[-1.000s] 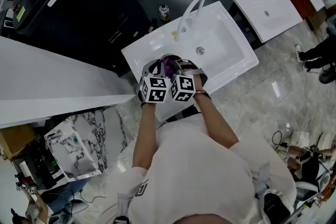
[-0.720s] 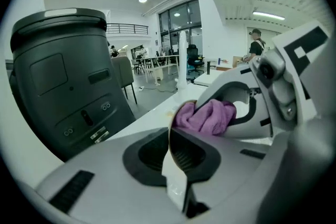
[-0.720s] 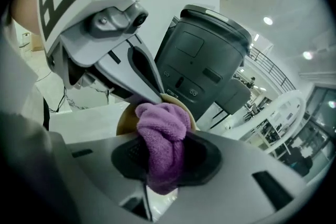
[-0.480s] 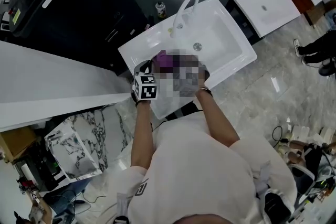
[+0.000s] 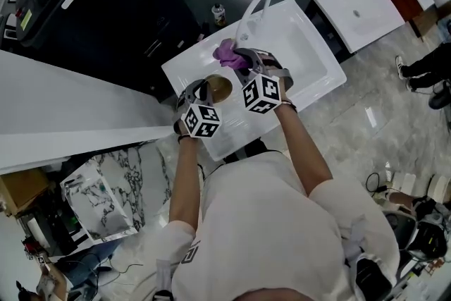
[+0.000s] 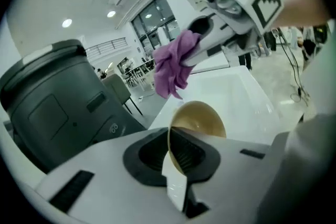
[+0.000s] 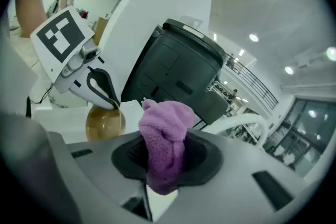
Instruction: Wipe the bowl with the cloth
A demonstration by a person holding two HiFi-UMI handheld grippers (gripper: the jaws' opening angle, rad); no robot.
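Left gripper (image 5: 199, 90): jaws narrow, clamped on the rim of the bowl (image 5: 219, 88). In its own view the rim ran edge-on between the pads and the tan bowl stuck out beyond them. The bowl sat over the near left part of the sink (image 5: 310, 60), its inside showing to the head view.

Right gripper (image 5: 244, 58): jaws pinched on the cloth (image 5: 227, 52), a purple wad bulging out ahead of them. It was held toward the upper middle of the frame, by the base of the faucet (image 5: 254, 7).

Key relation: the cloth lay up and right of the bowl, clearly apart from it, not touching. From the right gripper, the bowl was down and to the left. The cloth hung as a loose bunch with no firm long axis. The right hand carried the cloth, so we judged any return to the bowl to be its move, with the left only presenting the opening.

Against a second ago: both grippers were then huddled together with the cloth inside the bowl. Now the right one had lifted away toward the faucet. The left had barely shifted.
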